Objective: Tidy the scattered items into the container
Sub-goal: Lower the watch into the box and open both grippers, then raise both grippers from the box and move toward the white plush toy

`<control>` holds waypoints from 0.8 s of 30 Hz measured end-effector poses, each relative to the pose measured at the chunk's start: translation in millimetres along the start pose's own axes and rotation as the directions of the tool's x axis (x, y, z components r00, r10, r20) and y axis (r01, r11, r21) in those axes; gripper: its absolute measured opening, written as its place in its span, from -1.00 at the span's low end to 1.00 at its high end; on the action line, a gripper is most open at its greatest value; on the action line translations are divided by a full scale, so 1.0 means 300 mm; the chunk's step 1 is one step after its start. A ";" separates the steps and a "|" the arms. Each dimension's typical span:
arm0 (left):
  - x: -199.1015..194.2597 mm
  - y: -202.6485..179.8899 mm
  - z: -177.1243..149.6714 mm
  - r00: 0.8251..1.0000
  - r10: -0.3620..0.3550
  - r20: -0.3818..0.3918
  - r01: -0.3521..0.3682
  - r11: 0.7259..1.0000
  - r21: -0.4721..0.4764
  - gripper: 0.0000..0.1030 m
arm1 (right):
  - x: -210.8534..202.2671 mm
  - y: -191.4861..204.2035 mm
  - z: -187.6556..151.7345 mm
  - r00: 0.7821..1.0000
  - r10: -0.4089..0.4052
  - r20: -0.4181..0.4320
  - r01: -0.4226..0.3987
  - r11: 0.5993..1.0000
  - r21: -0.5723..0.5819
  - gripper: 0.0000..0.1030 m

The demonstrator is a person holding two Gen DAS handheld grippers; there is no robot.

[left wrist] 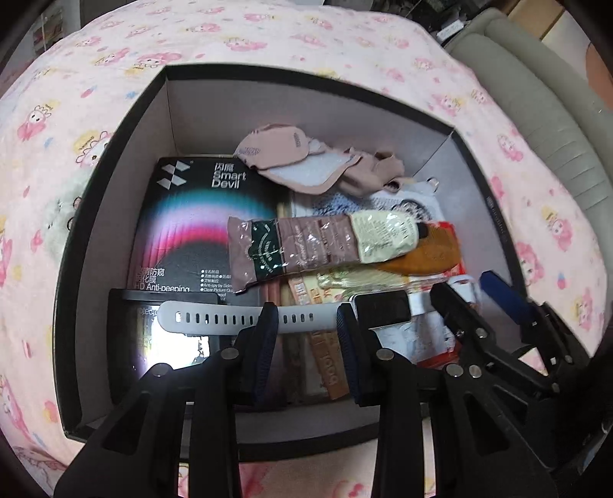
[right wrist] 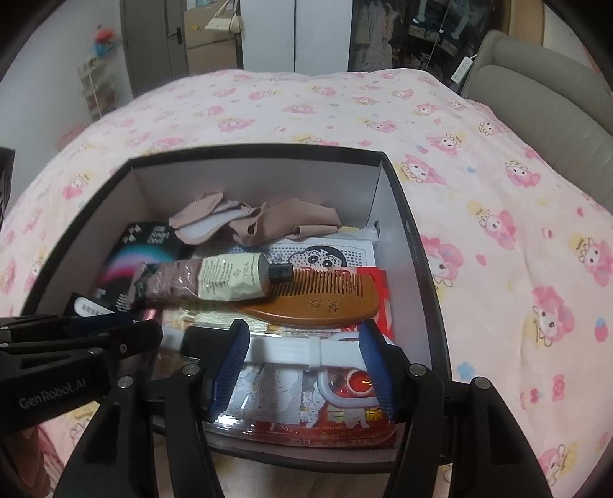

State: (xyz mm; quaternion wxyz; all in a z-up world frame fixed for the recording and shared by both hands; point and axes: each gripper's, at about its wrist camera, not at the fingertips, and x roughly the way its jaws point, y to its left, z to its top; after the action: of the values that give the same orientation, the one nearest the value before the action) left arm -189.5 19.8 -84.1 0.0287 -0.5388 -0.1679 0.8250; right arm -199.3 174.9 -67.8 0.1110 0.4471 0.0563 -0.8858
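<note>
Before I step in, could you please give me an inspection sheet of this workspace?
Surface: pink cartoon-print blanket, box resting on it.
Job's things: black box holding white-strapped watch, tube, wooden comb, beige socks, Smart Devil package.
Clutter: pale fluffy thing beside box, unclear.
Tools: left tool and right tool each straddle the watch strap; grip unclear.
Cables: white power strip, far right.
Surroundings: grey headboard, white wardrobe doors.

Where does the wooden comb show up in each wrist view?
Left wrist: wooden comb right of centre in the box, mostly hidden under the tube's cap end.
Right wrist: wooden comb centre, teeth facing the far wall.
Shared landmark: the hand cream tube lying over it.
</note>
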 end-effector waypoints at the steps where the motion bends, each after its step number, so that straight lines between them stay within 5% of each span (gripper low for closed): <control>1: -0.022 -0.002 -0.005 1.000 -0.011 0.024 0.010 1.000 0.002 -0.38 | -0.006 -0.005 0.003 1.000 0.014 0.009 -0.015 1.000 0.012 0.08; 11: -0.234 -0.068 -0.047 0.978 -0.051 0.202 0.031 0.994 0.101 -0.12 | -0.168 -0.038 0.014 0.985 0.083 0.152 -0.102 0.988 0.119 0.08; 24: -0.367 -0.023 -0.166 0.972 -0.064 0.227 0.032 0.989 0.145 -0.12 | -0.287 0.067 -0.083 0.975 0.115 0.190 -0.144 0.980 0.141 0.12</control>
State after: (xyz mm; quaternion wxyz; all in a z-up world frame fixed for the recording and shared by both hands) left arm -99.7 13.4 -3.4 0.0667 -0.4314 -0.1248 0.8910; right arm -125.3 173.1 -13.5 0.1384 0.3746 -0.0520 -0.9153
